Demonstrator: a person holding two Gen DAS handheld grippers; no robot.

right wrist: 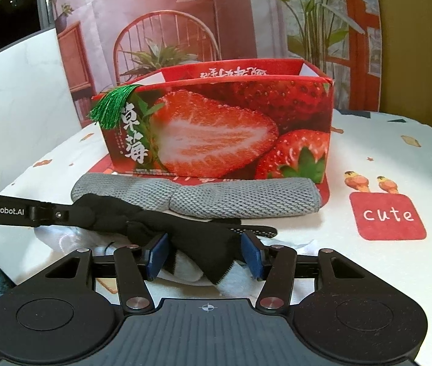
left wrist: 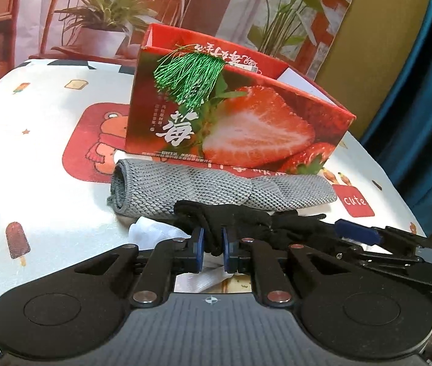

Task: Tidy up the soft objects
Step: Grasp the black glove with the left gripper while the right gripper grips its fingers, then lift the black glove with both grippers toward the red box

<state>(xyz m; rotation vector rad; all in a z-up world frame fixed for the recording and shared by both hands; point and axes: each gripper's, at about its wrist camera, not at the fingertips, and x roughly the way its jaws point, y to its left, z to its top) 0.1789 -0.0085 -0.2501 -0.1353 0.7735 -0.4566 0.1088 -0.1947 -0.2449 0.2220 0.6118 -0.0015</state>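
The left claw (left wrist: 213, 244) was clenched on a bunched part of the black sock (left wrist: 240, 222), its blue pads pressing the fabric from both sides low in the left wrist view. The right claw (right wrist: 205, 254) stood about half spread, with the broad end of that same black sock lying between its pads (right wrist: 158, 251); the pads did not visibly press the cloth, so it read as released around it rather than gripping. The left pinch probably served to anchor one end so the sock could be drawn straight or folded. The sock lay stretched across the near edge of the desk (left wrist: 48, 167), over some white fabric (left wrist: 152, 231), likely another soft item waiting its turn. Just beyond it, toward 12 o'clock, a rolled grey towel (left wrist: 216, 187) rested against the foot of the strawberry box (left wrist: 246, 116), apparently parked there already rolled. The box stood open at the top, with a green tassel (left wrist: 188, 73) hanging over its near wall at about 11 o'clock, and it seemed the intended container. In the right wrist view the left claw's arm reached in from 9 o'clock. The desk carried a printed cloth whose red "cute" patch (right wrist: 388, 215) sat toward 3 o'clock.
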